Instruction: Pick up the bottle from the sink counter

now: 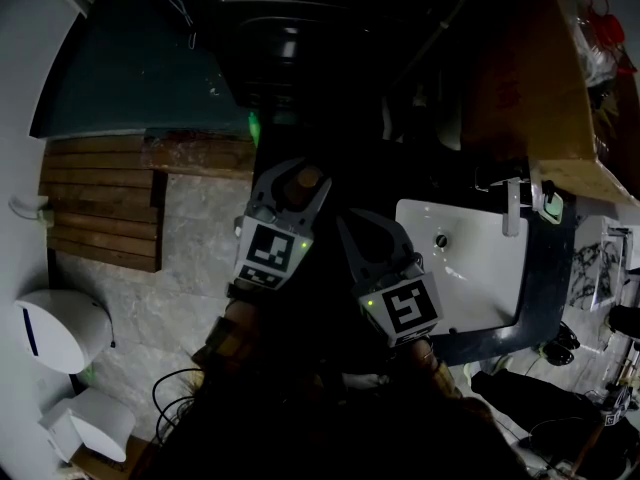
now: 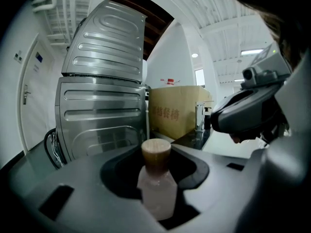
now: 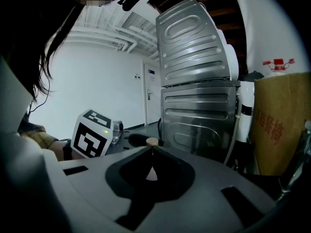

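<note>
Left hand-held gripper (image 2: 155, 153) angled slightly downward, jaws clamped on bottle (image 2: 156, 191)

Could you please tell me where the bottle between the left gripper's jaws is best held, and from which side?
I'd take the bottle by its pale body below the brown cap, coming level from the side: it stands upright, its body wider than the cap.
</note>
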Action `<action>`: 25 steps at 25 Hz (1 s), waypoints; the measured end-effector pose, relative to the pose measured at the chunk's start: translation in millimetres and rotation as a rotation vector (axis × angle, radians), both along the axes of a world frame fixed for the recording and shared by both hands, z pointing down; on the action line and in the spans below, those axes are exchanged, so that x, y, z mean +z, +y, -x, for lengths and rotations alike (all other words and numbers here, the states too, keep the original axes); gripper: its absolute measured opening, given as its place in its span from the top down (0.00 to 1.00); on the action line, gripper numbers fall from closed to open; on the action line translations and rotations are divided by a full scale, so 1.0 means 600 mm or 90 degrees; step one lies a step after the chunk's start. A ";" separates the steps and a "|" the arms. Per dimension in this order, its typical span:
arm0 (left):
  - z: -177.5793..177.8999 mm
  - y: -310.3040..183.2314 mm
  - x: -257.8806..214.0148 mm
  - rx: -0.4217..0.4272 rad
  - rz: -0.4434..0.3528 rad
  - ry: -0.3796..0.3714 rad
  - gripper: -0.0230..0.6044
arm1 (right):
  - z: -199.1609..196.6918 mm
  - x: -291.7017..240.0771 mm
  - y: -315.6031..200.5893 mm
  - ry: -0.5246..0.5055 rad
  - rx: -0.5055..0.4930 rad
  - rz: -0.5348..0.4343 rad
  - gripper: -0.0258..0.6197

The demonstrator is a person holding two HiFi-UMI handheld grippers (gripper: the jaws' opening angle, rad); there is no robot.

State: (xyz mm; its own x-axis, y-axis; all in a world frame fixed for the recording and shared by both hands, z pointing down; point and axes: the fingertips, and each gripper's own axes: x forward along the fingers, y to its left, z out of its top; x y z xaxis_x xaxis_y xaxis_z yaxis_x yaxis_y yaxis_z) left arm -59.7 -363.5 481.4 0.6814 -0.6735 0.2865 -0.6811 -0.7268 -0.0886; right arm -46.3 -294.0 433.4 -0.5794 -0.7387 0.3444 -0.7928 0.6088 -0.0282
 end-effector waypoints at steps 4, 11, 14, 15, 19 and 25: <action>-0.002 0.002 -0.001 0.005 -0.009 -0.018 0.74 | 0.002 -0.005 0.001 -0.001 0.000 -0.004 0.93; -0.002 0.006 0.001 0.005 0.001 -0.023 0.75 | 0.002 -0.015 0.005 -0.001 -0.001 -0.011 0.93; 0.001 0.011 -0.002 0.004 0.009 -0.018 0.76 | 0.002 -0.021 0.007 -0.004 0.001 -0.014 0.93; 0.003 0.012 -0.005 0.001 0.010 -0.013 0.75 | 0.002 -0.024 0.007 -0.005 0.001 -0.017 0.93; 0.010 0.018 -0.023 -0.008 0.004 0.003 0.76 | 0.004 -0.036 0.011 -0.004 -0.004 -0.028 0.93; 0.017 0.038 -0.065 -0.016 -0.014 0.017 0.76 | 0.000 -0.058 0.026 -0.007 -0.003 -0.051 0.93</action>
